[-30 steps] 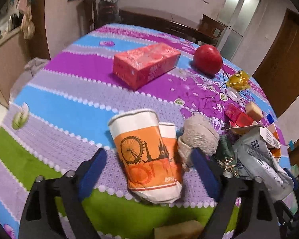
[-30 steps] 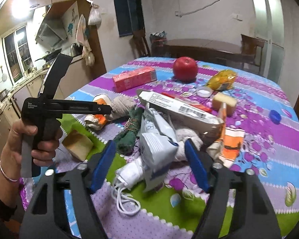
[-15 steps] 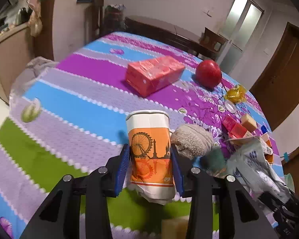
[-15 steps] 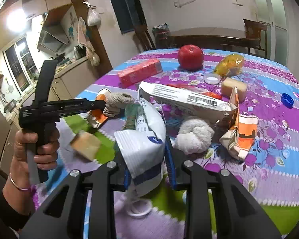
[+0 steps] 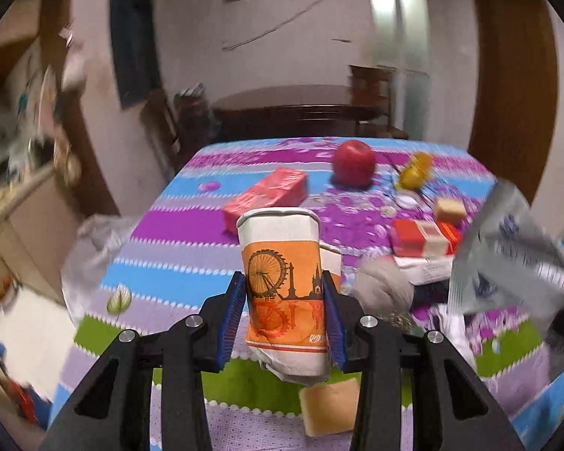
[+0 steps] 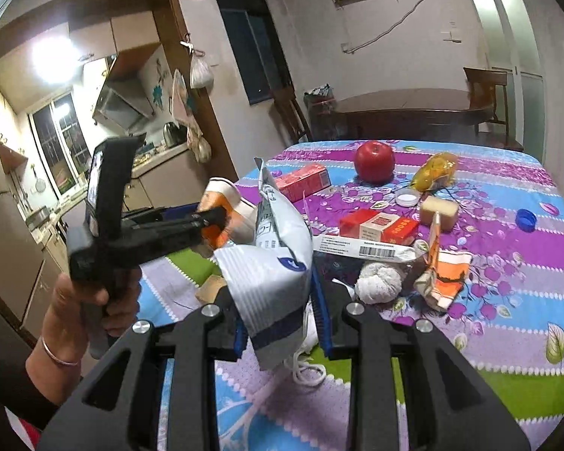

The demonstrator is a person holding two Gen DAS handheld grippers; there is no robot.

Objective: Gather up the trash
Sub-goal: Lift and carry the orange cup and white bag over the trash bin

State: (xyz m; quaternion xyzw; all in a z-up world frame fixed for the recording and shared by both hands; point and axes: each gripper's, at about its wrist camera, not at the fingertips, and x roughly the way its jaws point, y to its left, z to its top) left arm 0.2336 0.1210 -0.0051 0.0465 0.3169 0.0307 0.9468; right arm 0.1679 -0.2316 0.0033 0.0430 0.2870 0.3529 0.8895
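My left gripper (image 5: pixel 282 319) is shut on a crushed orange-and-white paper cup (image 5: pixel 284 278) and holds it above the striped tablecloth. A second flattened cup (image 5: pixel 331 263) clings behind it. In the right wrist view, my right gripper (image 6: pixel 282 315) is shut on a crumpled white-and-blue plastic bag (image 6: pixel 272 263), lifted off the table. The same bag (image 5: pixel 519 263) shows blurred at the right of the left wrist view. The left gripper (image 6: pixel 210 225) with its cup (image 6: pixel 225 210) appears at the left of the right wrist view, held by a hand (image 6: pixel 90 300).
On the table (image 6: pixel 507 300) lie a red apple (image 6: pixel 374 159), a red tissue pack (image 6: pixel 302 180), a red-and-white box (image 6: pixel 379 225), a long white wrapper (image 6: pixel 361 250), a crushed orange carton (image 6: pixel 441 274), a balled cloth (image 6: pixel 379 282), a yellow wrapper (image 6: pixel 434 169), sponges (image 5: pixel 329 407), a blue cap (image 6: pixel 526 220).
Both grippers closed on their items: the left on the paper cup, the right on the plastic bag. Both then rose and lifted them off the table.
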